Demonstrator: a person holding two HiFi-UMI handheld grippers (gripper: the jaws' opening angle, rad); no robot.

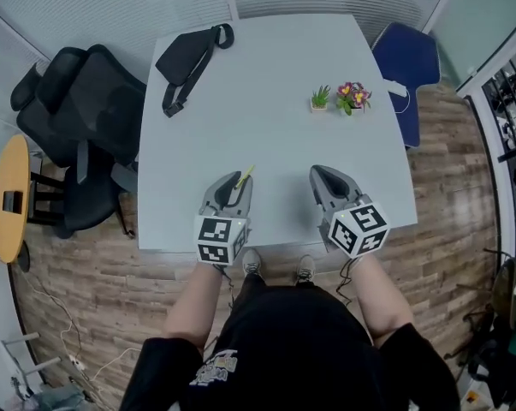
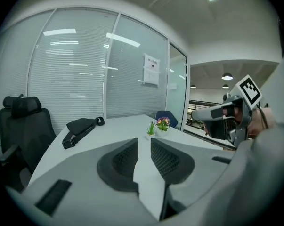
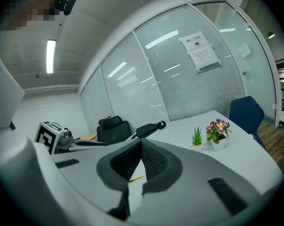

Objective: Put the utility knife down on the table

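Observation:
The utility knife (image 1: 245, 175) shows as a thin yellow strip lying on the grey table (image 1: 266, 127), right by the tip of my left gripper (image 1: 235, 180). In the left gripper view that gripper (image 2: 144, 144) stands open by a narrow gap with only bare tabletop between its jaws, and the knife is hidden. My right gripper (image 1: 320, 175) hovers over the table to the right, apart from the knife. Its jaws (image 3: 141, 142) meet at the tips and hold nothing. Through the slit below them a sliver of the yellow knife (image 3: 136, 178) shows.
A black sling bag (image 1: 189, 58) lies at the table's far left. A small green plant (image 1: 320, 98) and a flower pot (image 1: 353, 97) stand at the far right. Black office chairs (image 1: 78, 118) crowd the left side; a blue chair (image 1: 407, 58) stands at the far right.

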